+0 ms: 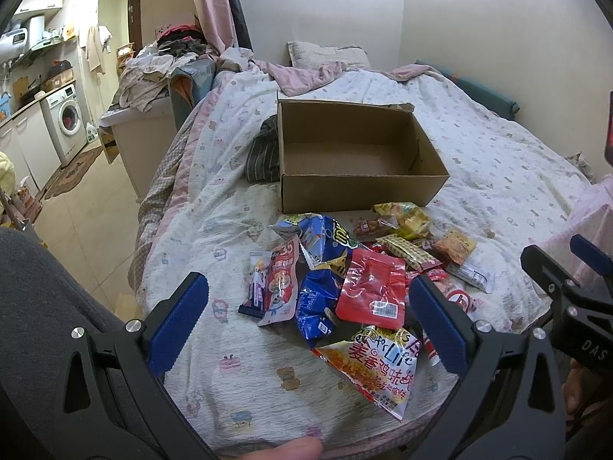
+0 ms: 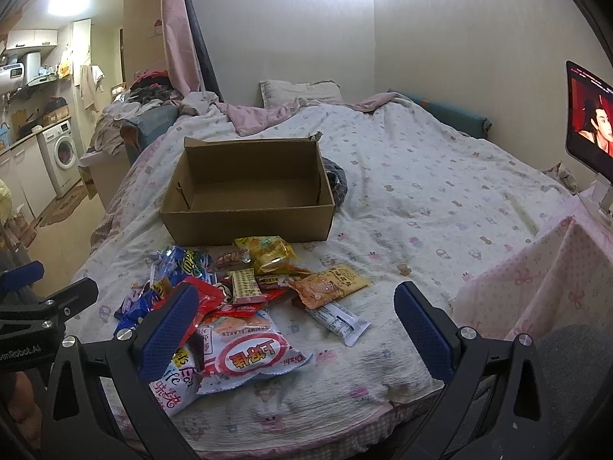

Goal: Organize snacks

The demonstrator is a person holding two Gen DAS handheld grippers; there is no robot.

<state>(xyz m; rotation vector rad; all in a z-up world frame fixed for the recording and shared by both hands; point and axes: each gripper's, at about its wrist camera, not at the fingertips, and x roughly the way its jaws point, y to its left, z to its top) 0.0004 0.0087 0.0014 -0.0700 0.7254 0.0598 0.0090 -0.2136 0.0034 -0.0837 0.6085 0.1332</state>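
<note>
- The snack pile (image 1: 367, 280) lies on the bedspread (image 2: 421, 199) near its front edge, packets overlapping, none yet in the cardboard box (image 2: 245, 195).
- That box stands empty and open-topped just beyond the pile, so every packet you lift goes forward, away from you.
- Your nearest pick on the left is the orange-and-white chip bag (image 1: 375, 368): it sits low between the left gripper's blades, its long axis running toward your right.
- Your left gripper (image 1: 310, 326) is spread wide and holds nothing; it hovers above the near end of the pile.
- On the right, the white shrimp-flakes bag (image 2: 245, 349) lies just inside the left blade, and the slim white bar (image 2: 337, 318) lies slantwise in the gap ahead.
- Your right gripper (image 2: 299, 329) also gapes wide, empty, with most of the pile off to its left.
- I judge the left one better centred over the heap; the right suits the bar and the orange pouch (image 2: 329, 285).
</note>
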